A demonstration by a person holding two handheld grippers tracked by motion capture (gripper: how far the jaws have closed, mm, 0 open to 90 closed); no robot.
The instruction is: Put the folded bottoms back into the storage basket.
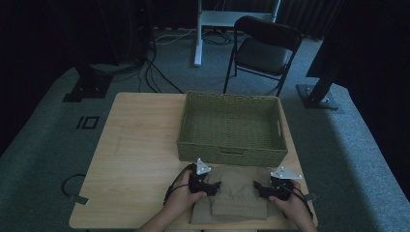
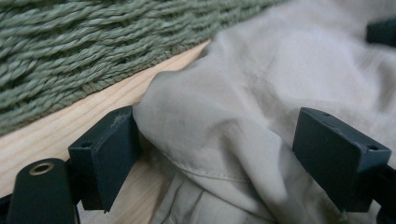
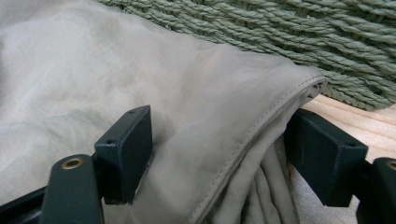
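Two grippers, the left gripper (image 1: 211, 185) and right gripper (image 1: 259, 188), each appear to pinch a thick fold of the folded beige cloth (image 1: 238, 191) lying on the table (image 1: 135, 145), just before the basket (image 1: 232, 152). Next, likely a level lift together into it.

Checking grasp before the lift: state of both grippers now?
Left gripper: closed on a thick fold of the beige cloth.
Right gripper: closed on the cloth's folded hem edge.

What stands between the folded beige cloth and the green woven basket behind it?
Nothing visible lies between them. The folded cloth lies right against the basket's near wall, which it must clear. Both grippers, left and right, already have cloth between their jaws.
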